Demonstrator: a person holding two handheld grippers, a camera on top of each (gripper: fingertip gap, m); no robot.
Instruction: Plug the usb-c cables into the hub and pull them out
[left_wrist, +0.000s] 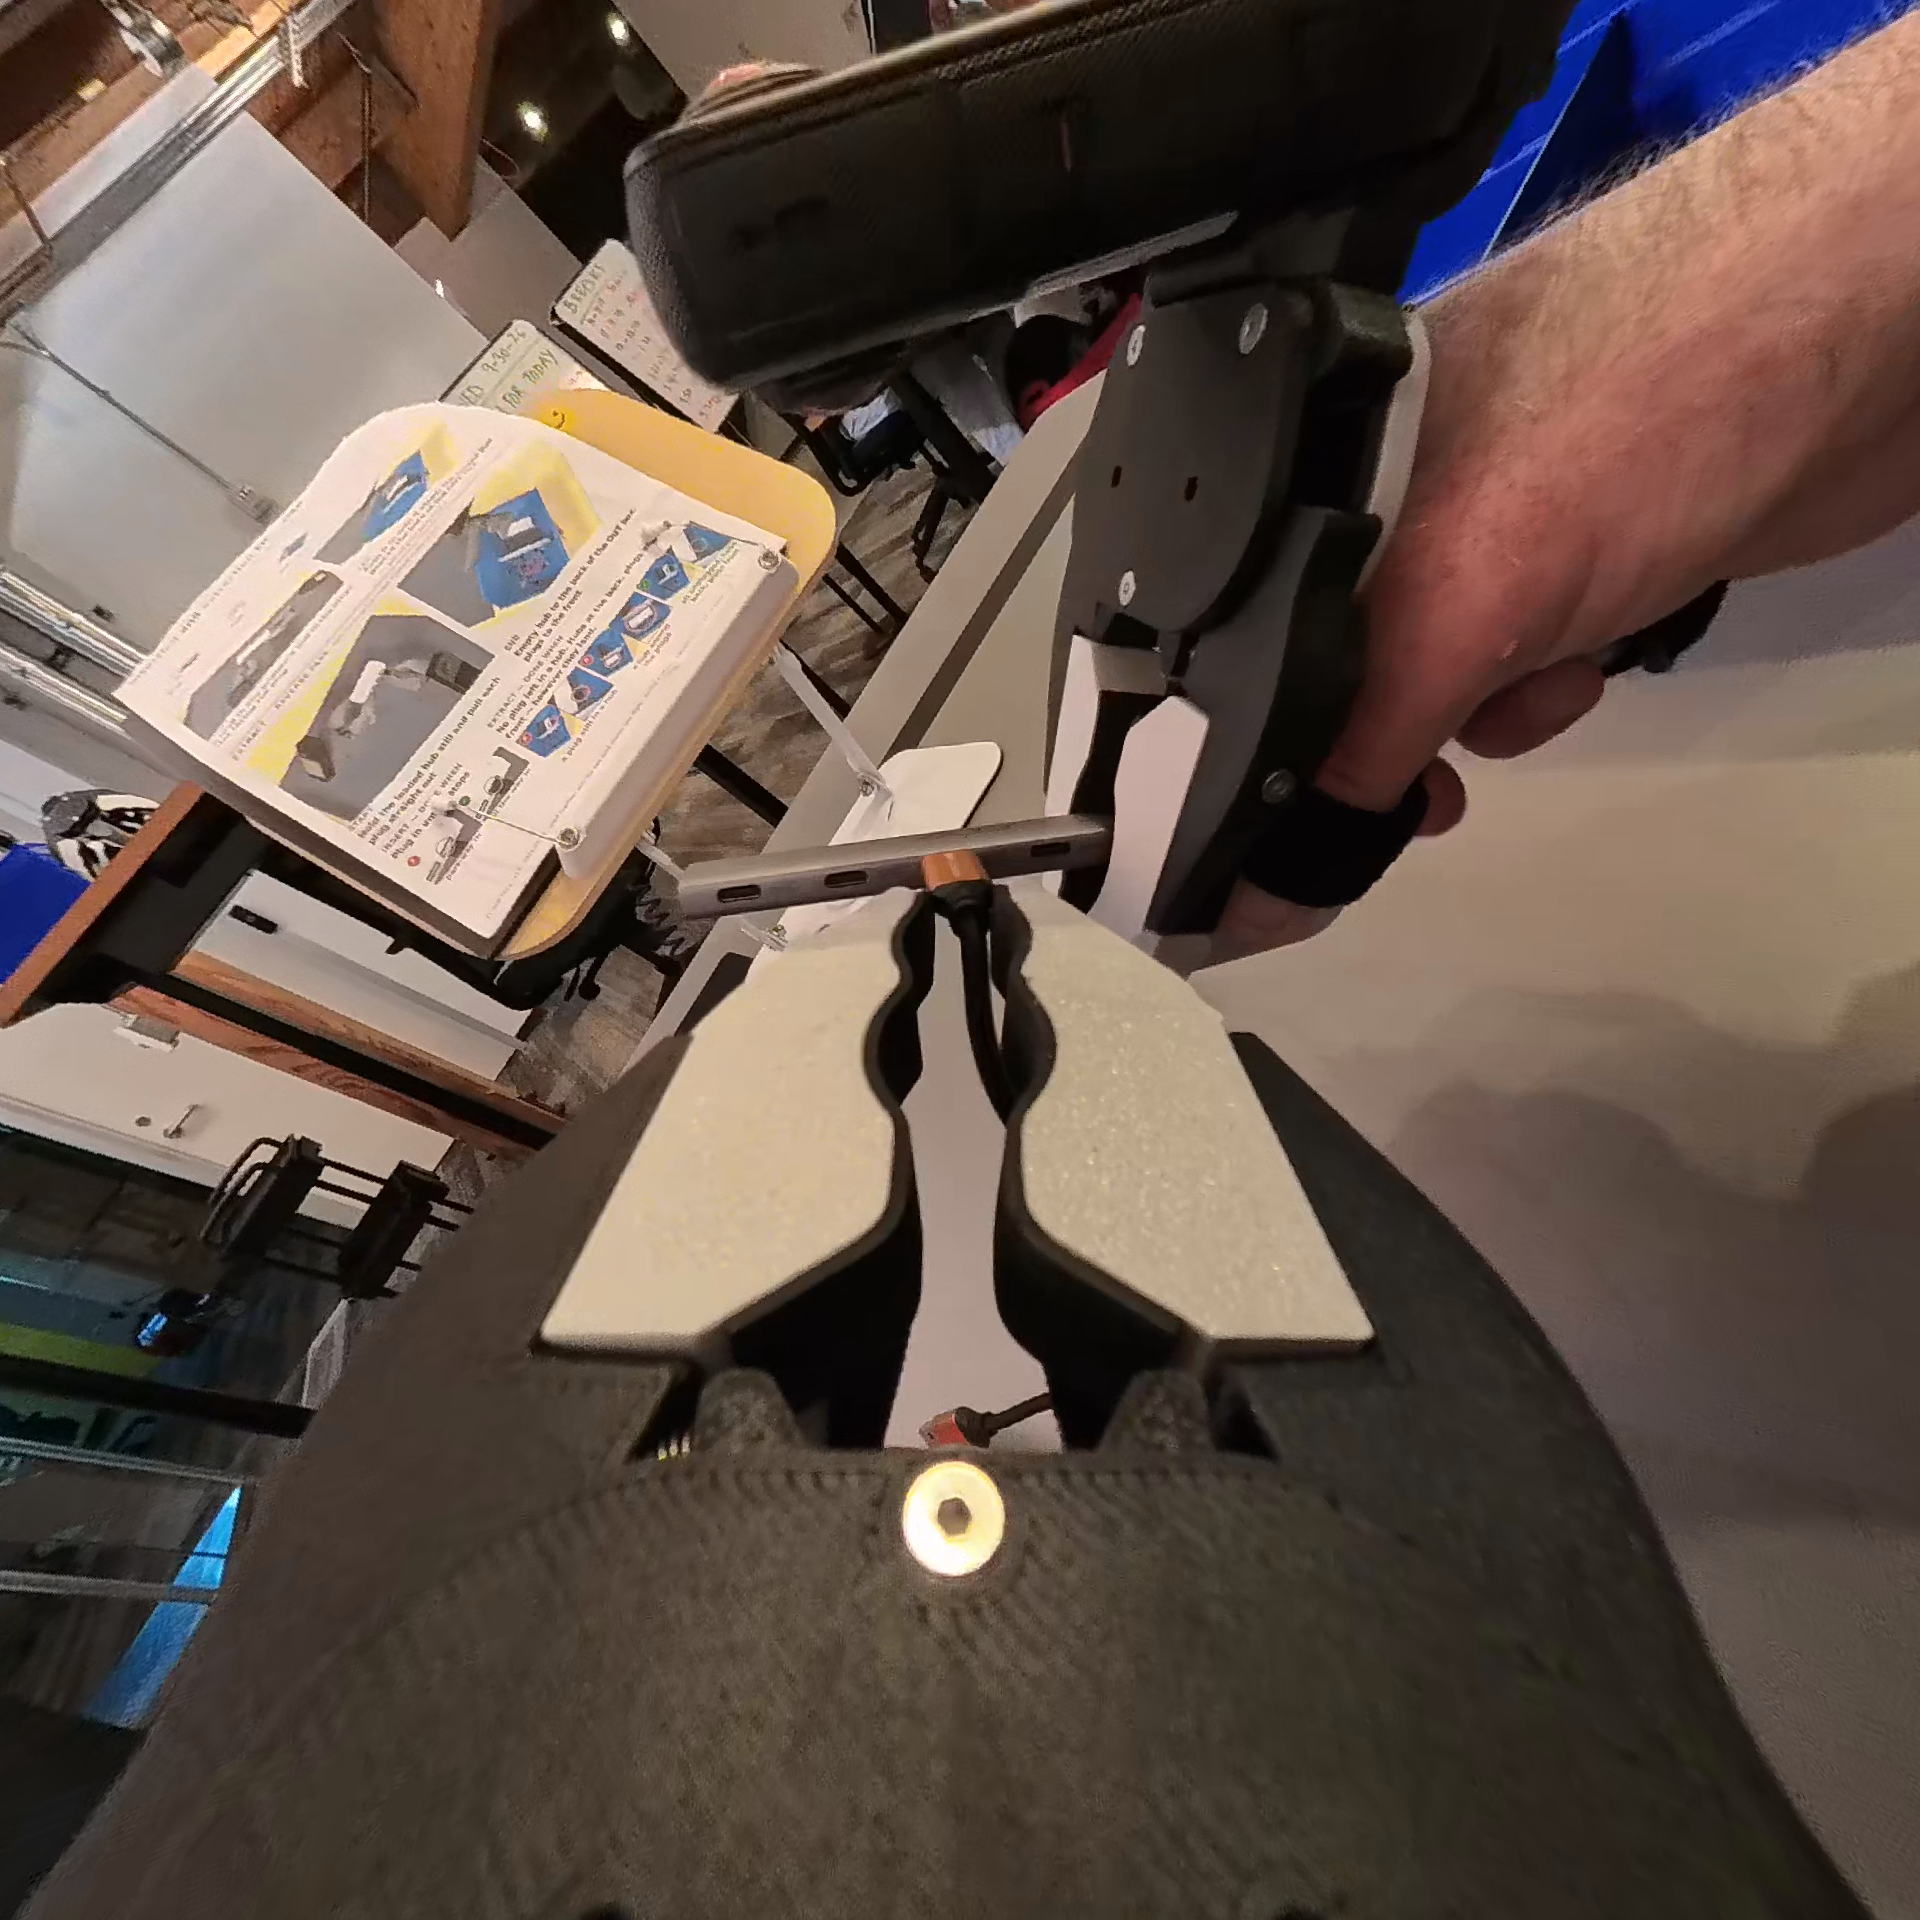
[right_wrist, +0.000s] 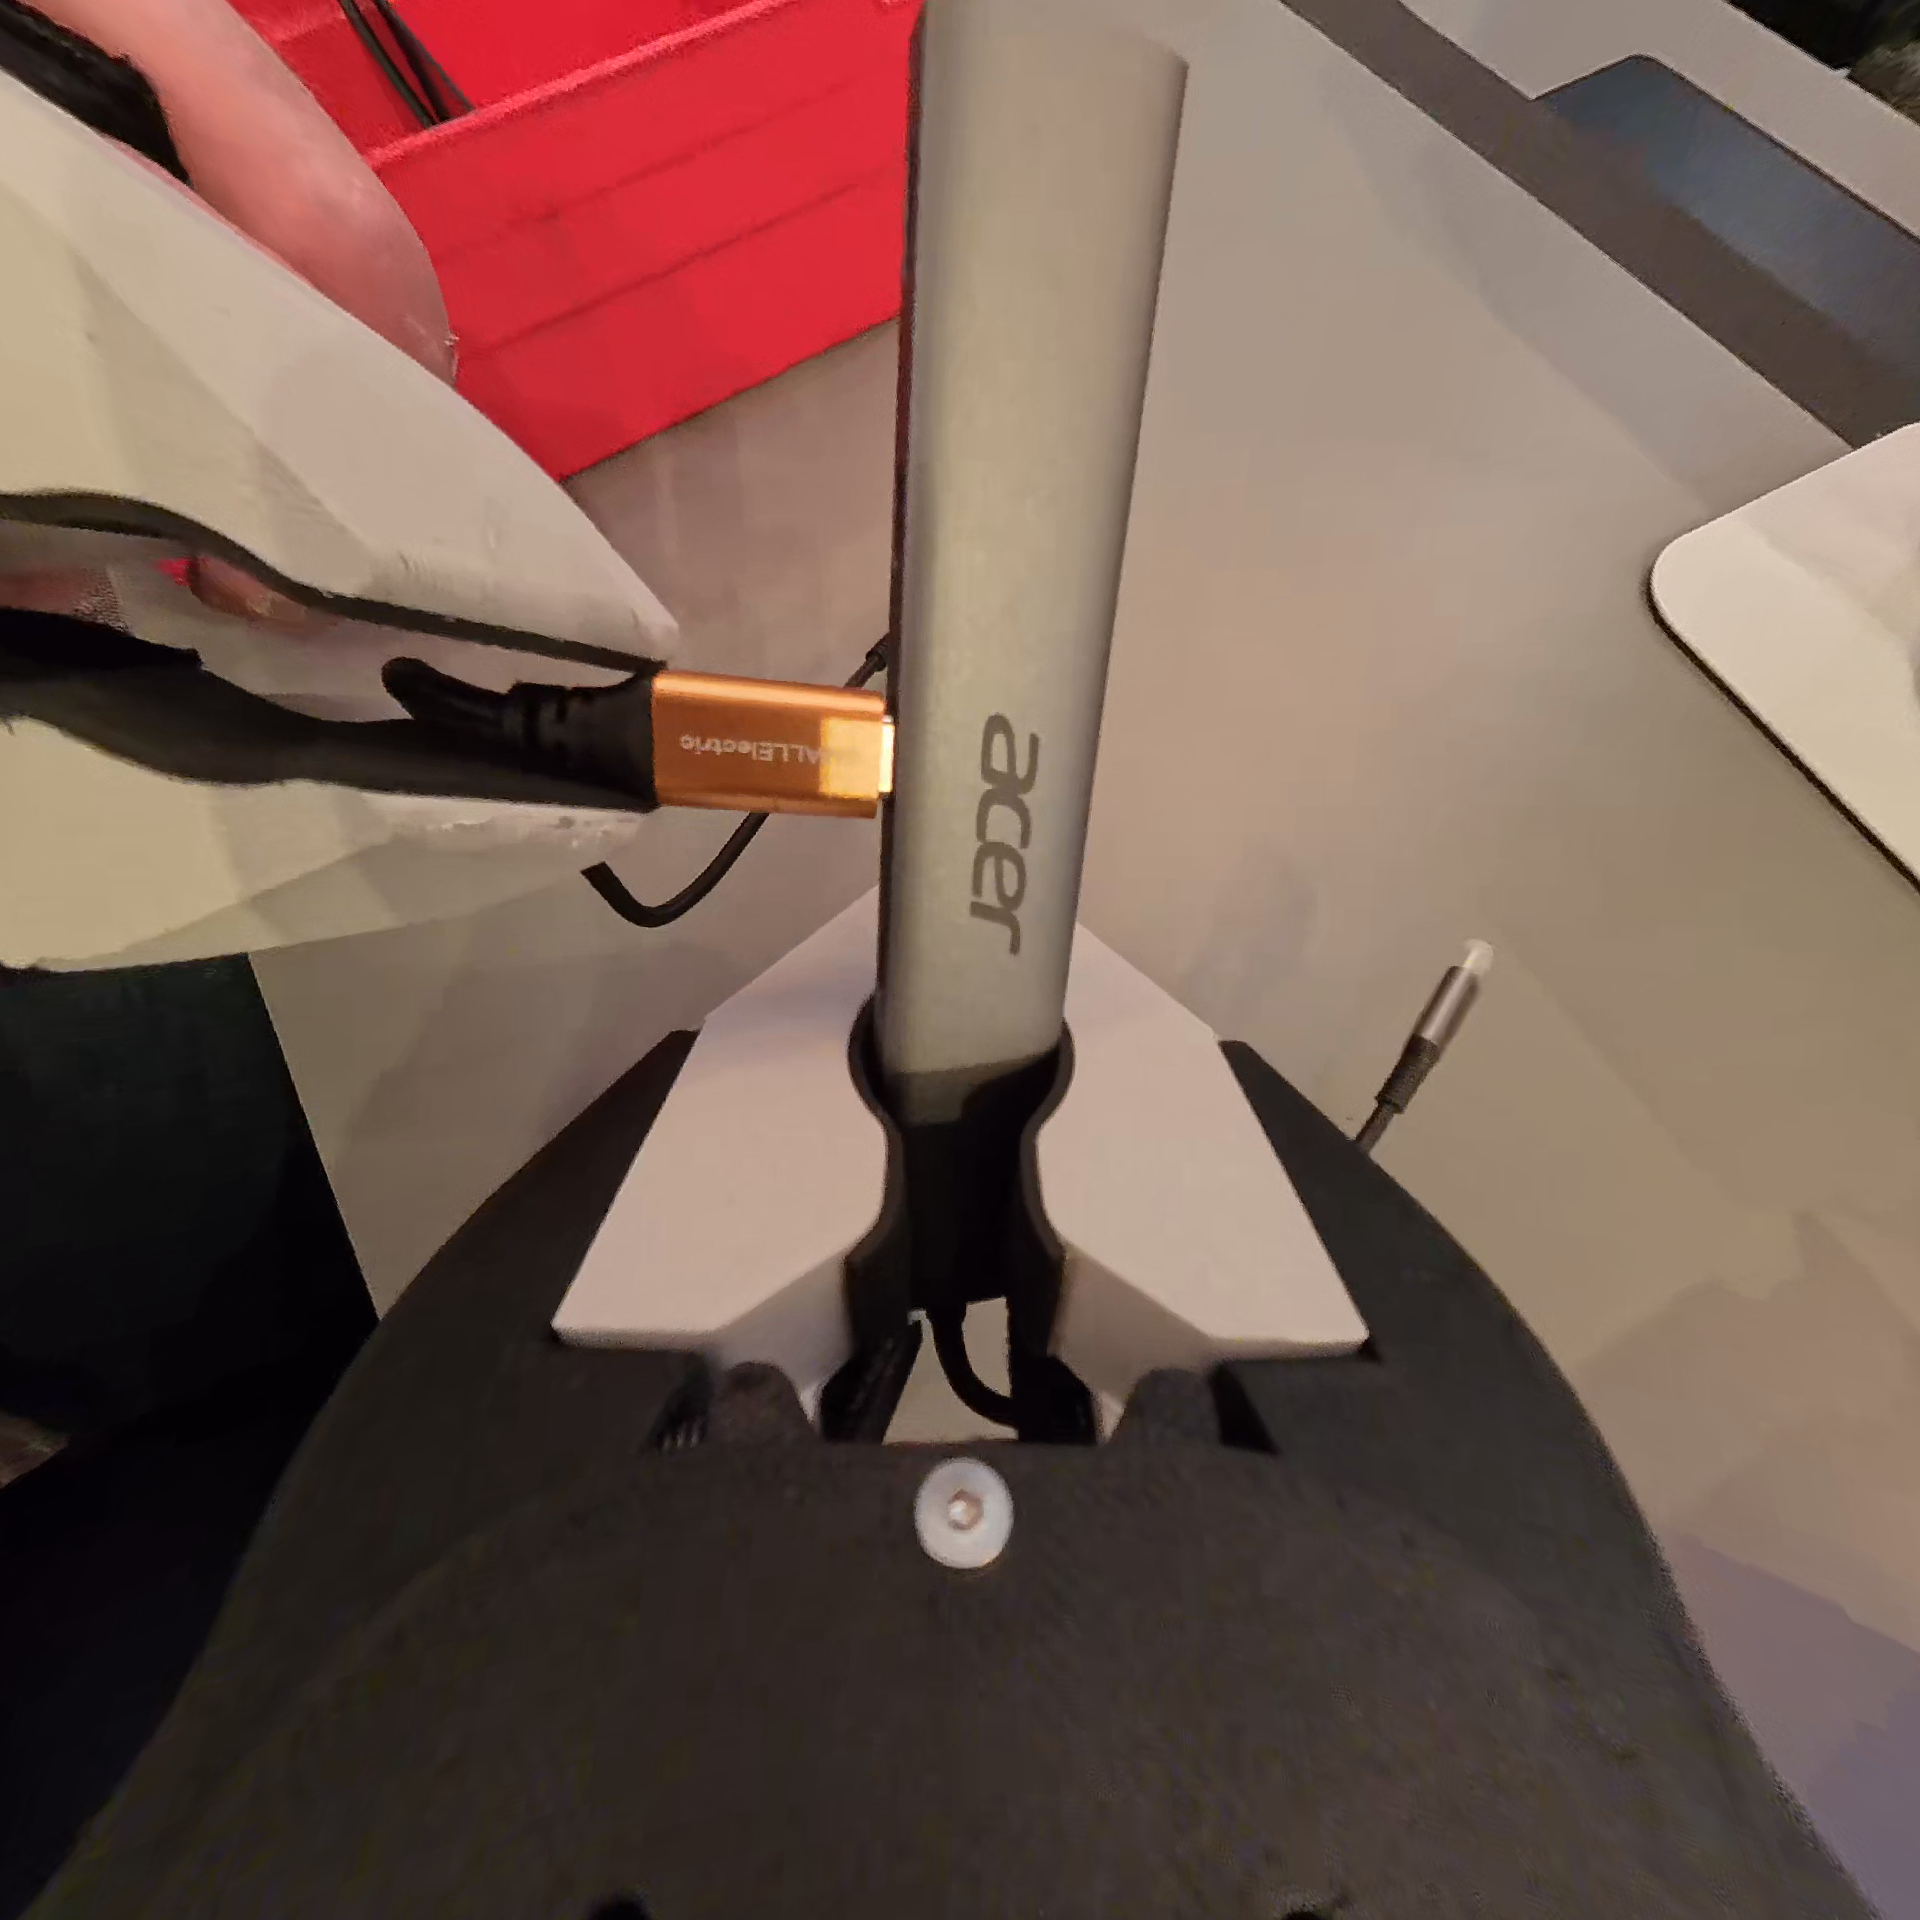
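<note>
The grey hub is a long bar held by its near end in my right gripper, which is shut on it. In the left wrist view the hub lies crosswise with open ports along its side, and the right gripper clamps its right end. My left gripper is shut on the black cable just behind an orange USB-C plug. The plug stands square to the hub's side with its tip at a port. I cannot tell how deep it sits. The left gripper comes in from the left.
A second cable with a silver plug lies on the white table to the right. Another orange plug lies below my left gripper. A red bin, a white pad and an instruction sheet on a stand surround the work spot. Left tips to right tips: about 8 cm.
</note>
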